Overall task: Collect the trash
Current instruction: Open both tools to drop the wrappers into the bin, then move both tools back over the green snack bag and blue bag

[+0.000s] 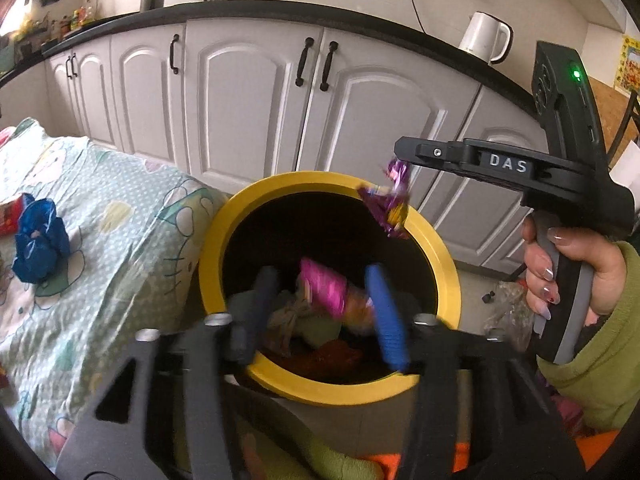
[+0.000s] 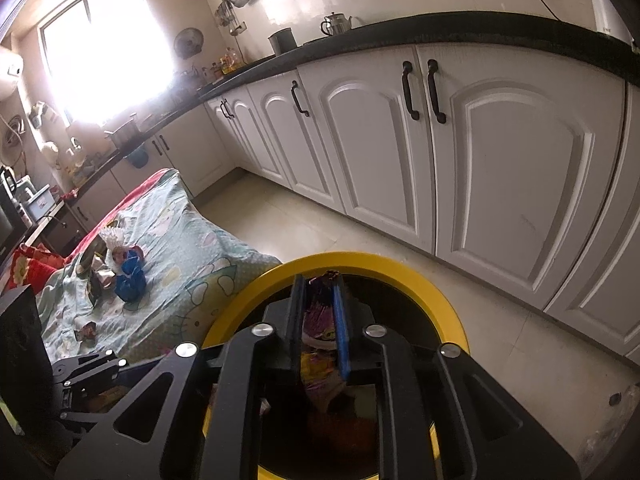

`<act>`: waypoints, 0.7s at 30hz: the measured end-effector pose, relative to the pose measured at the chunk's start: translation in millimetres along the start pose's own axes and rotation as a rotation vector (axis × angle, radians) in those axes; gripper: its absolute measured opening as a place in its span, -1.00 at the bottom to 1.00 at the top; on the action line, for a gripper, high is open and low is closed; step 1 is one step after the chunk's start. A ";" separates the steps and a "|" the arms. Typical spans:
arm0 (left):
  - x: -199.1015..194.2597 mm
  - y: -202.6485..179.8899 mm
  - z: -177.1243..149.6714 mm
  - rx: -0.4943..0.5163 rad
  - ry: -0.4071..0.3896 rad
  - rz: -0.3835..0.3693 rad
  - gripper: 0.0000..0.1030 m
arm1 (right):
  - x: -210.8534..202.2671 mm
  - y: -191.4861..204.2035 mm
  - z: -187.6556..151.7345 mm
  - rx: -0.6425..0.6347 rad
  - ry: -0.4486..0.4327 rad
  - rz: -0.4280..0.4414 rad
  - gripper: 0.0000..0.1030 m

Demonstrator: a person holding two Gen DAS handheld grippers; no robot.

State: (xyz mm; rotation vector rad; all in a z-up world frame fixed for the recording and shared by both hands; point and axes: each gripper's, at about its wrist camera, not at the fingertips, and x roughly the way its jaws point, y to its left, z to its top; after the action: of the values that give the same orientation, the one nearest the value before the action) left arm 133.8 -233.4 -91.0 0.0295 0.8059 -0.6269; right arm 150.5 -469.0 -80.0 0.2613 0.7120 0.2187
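Kitchen, tiled floor [image 2: 360, 216], white cabinets [image 2: 500, 168]. Right gripper [image 2: 320, 320] jaws pinch a purple wrapper [image 1: 390, 200] over the yellow-rimmed bin [image 1: 436, 256]; left gripper [image 1: 320, 304] jaws wide.

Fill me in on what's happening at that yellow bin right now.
A person is collecting trash with two handheld grippers over the yellow bin, which already holds several pieces. The right gripper is shut on a purple wrapper held above the bin's rim. The left gripper stands open over the bin's mouth, with a pink wrapper between its fingers, blurred, so it seems to be dropping in. A blue crumpled bag and other scraps remain on the patterned sheet beside the bin.
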 end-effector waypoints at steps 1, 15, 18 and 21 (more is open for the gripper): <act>-0.6 1.6 -0.9 -0.009 0.000 0.002 -0.08 | 0.3 -0.4 0.2 0.004 0.000 0.001 -0.49; -43.3 48.3 -2.3 -0.150 -0.108 0.140 0.76 | -9.7 16.7 6.7 -0.018 -0.034 0.008 -0.09; -54.3 58.1 -1.5 -0.169 -0.131 0.193 0.78 | -14.0 27.7 8.4 -0.033 -0.048 0.024 -0.02; -67.3 67.9 -1.1 -0.185 -0.158 0.241 0.78 | -17.9 40.7 9.9 -0.053 -0.065 0.039 0.09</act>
State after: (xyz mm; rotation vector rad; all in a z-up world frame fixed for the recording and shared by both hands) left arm 134.1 -143.0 -59.9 -0.0894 0.6916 -0.3214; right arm 139.5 -437.2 -49.2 0.2307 0.6358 0.2649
